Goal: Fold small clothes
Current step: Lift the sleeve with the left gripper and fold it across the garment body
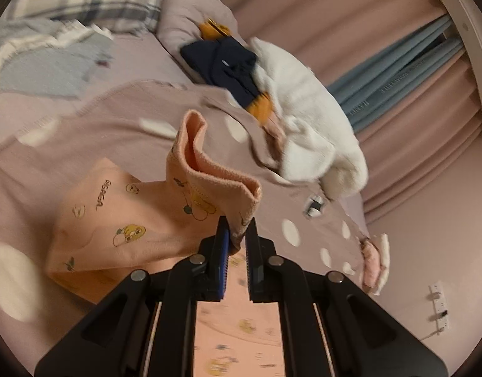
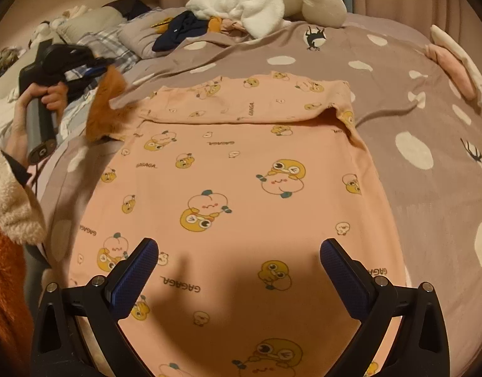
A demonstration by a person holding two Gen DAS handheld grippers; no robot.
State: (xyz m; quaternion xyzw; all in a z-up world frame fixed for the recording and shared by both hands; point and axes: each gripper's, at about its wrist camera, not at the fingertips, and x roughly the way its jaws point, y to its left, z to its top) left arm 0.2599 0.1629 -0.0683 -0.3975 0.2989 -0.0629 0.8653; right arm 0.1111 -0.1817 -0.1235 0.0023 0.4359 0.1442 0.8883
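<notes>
Left gripper (image 1: 237,223) pinches the shirt's (image 2: 241,188) sleeve (lifted, blurry): carry it flat across the shirt, right gripper (image 2: 239,251) spread above its hem.

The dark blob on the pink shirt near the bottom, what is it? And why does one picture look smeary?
Right wrist view: the blob is a shadow falling on the pink shirt. Left wrist view: the polka-dot blanket and white plush toy look smeared, which is motion blur.

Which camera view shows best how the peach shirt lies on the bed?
The right wrist view: the peach shirt lies spread flat there on the dotted bedcover. The left wrist view shows only a lifted edge pinched in the left gripper.
</notes>
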